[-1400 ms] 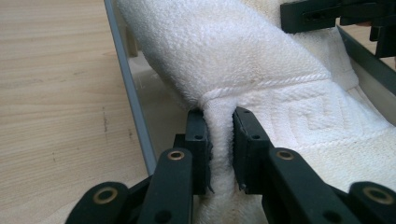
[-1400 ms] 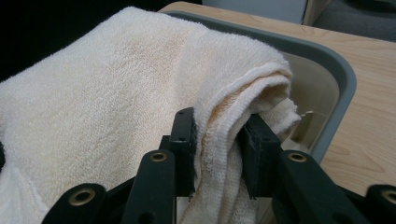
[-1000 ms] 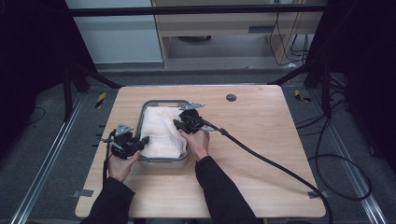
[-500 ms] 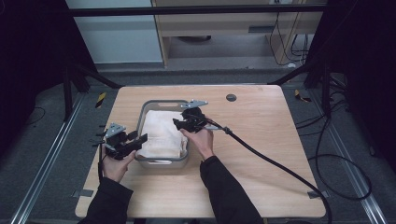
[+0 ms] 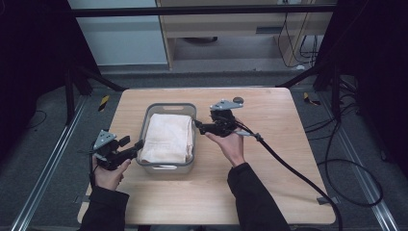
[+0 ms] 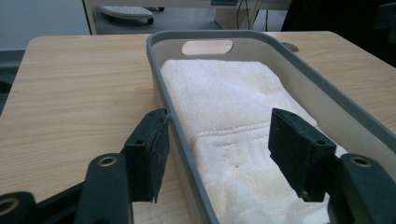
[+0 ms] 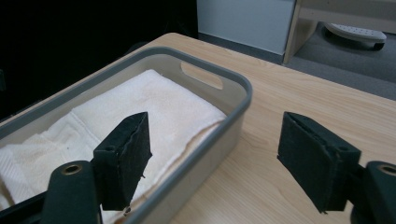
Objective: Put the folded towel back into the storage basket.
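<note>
Both tongs stand apart, jaws just opening, nothing between pads: left gripper (image 5: 136,147) straddles basket (image 5: 168,166) near-left wall, right gripper (image 5: 198,126) beside right rim. Folded towel (image 5: 167,137) lies flat inside basket. I pull hands away level, not snagging cloth. Versus earlier: hands withdrawn outward from towel

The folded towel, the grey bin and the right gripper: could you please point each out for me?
folded towel (image 5: 167,137), high view, middle of its top face.
grey bin (image 5: 166,168), high view, near end wall.
right gripper (image 5: 197,126), high view, between its open fingertips.
</note>
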Action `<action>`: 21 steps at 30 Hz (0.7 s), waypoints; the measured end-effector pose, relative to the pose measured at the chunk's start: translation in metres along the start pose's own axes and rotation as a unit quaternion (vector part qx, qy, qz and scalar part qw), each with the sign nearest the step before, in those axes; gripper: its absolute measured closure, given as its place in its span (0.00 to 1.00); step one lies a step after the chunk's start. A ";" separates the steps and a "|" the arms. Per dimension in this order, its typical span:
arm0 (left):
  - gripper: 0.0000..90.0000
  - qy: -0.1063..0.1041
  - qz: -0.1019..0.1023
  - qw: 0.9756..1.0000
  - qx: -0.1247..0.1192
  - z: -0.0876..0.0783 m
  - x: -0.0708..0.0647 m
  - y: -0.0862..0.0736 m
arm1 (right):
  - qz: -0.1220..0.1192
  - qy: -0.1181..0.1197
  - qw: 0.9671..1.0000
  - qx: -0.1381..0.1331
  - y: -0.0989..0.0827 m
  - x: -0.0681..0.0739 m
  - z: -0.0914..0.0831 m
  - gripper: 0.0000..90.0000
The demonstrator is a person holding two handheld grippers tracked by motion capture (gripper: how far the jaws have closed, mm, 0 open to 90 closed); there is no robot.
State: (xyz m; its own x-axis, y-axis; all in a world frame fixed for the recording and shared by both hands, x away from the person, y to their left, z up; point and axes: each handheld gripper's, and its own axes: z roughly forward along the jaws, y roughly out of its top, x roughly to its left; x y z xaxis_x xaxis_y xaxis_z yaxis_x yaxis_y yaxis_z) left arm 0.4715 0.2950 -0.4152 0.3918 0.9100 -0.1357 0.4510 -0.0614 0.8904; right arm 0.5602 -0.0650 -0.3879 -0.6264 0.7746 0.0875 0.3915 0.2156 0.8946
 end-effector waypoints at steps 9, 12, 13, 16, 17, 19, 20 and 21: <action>0.35 0.012 -0.003 1.000 -0.011 -0.017 0.013 -0.018 | 0.011 -0.018 1.000 -0.005 -0.034 -0.026 -0.045 0.17; 0.33 0.016 -0.002 1.000 -0.012 -0.021 0.017 -0.024 | 0.017 -0.026 1.000 -0.001 -0.049 -0.035 -0.059 0.16; 0.32 0.016 -0.001 1.000 -0.013 -0.022 0.018 -0.025 | 0.021 -0.027 0.999 -0.001 -0.053 -0.039 -0.064 0.16; 0.30 0.017 0.006 1.000 -0.012 -0.024 0.020 -0.032 | 0.030 -0.031 0.999 -0.005 -0.066 -0.049 -0.078 0.15; 0.29 0.018 0.010 1.000 -0.011 -0.024 0.021 -0.034 | 0.032 -0.034 0.999 -0.006 -0.071 -0.052 -0.083 0.14; 0.28 0.020 0.016 1.000 -0.005 -0.024 0.023 -0.039 | 0.037 -0.037 0.999 -0.007 -0.079 -0.057 -0.092 0.14; 0.27 0.022 0.019 1.000 -0.003 -0.024 0.025 -0.041 | 0.036 -0.040 0.999 -0.007 -0.084 -0.060 -0.097 0.14; 0.27 0.023 0.019 1.000 0.000 -0.024 0.026 -0.043 | 0.037 -0.043 0.998 -0.005 -0.088 -0.062 -0.102 0.14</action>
State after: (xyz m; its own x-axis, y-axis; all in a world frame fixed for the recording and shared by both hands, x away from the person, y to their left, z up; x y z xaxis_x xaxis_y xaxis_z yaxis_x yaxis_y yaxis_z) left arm 0.4426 0.3311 -0.4469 0.3716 0.9249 -0.0809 0.4356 -0.0968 0.8949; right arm 0.4962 -0.1928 -0.4277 -0.5354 0.8366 0.1163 0.4279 0.1500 0.8913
